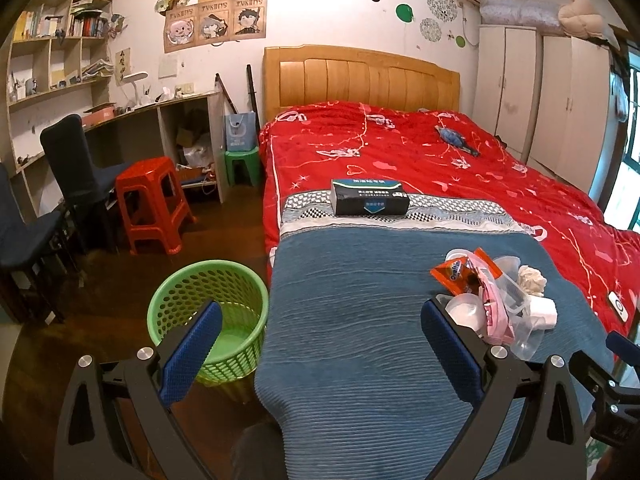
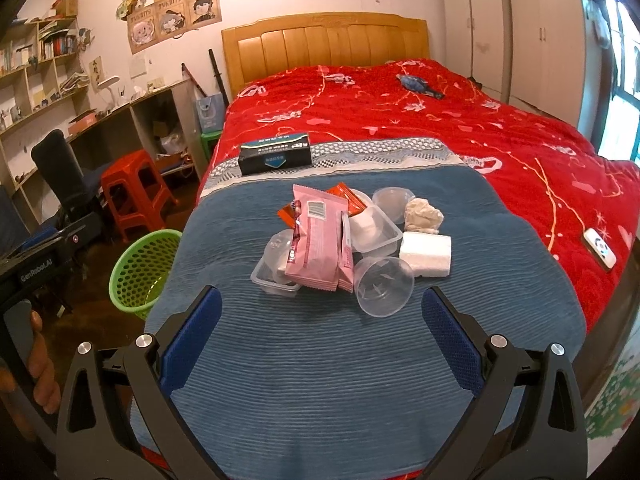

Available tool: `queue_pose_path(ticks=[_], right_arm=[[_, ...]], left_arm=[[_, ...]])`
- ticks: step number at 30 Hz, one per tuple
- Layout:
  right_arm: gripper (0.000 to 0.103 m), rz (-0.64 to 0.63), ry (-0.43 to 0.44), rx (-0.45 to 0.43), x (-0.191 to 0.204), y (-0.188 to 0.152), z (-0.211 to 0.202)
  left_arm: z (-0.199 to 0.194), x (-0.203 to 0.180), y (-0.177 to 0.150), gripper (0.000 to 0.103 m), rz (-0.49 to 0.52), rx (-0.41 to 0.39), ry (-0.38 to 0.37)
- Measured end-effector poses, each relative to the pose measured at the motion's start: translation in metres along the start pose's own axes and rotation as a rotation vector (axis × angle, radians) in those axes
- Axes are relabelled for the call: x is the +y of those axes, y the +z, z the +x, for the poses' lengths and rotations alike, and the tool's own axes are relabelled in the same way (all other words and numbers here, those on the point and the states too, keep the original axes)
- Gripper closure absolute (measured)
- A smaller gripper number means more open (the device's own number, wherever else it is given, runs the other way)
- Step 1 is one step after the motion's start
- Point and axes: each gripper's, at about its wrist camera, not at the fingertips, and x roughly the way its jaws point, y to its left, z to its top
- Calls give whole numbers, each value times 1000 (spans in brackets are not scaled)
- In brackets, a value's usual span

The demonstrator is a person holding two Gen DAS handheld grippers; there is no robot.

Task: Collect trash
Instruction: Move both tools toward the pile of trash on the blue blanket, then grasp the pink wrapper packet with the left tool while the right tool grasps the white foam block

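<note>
Two grippers stand wide open with nothing between their blue pads: the right gripper [image 2: 322, 320] hangs over the blue blanket [image 2: 320, 380], and the left gripper [image 1: 320, 336] straddles the blanket's edge, one finger over the green basket [image 1: 208, 320] on the floor beside the bed. Just ahead of the right gripper lies the trash pile, all on the blanket: a clear cup [image 2: 383, 286] on its side, a pink wrapper [image 2: 320, 252] with a barcode whose print is too small to read, clear trays [image 2: 276, 276] partly hidden under it, an orange wrapper [image 2: 344, 196] mostly covered, a white foam block [image 2: 426, 254] and a crumpled tissue [image 2: 422, 216]. From the left wrist the orange wrapper's white lettering shows but cannot be read with certainty. Farther up, a dark tissue box [image 2: 275, 153] bears Chinese characters, not legible. "GenRoboLAI" is printed on the left gripper's body at the right view's edge, where fingers [image 2: 42, 368] of a hand are cut off. A white remote [image 2: 600, 250] lies on the red quilt [image 2: 520, 140].
</note>
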Motion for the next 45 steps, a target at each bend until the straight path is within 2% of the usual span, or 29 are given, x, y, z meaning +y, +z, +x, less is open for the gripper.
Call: queue_pose_path(ticks=[15, 30, 45], right_arm=[[5, 14, -21, 38, -13, -2, 18], [5, 54, -49, 98, -51, 1, 49], [5, 190, 13, 184, -109, 22, 104]], left_arm=[[20, -5, 5, 7, 14, 52, -26], [49, -23, 5, 7, 49, 103, -50], [76, -28, 3, 7, 54, 161, -57]])
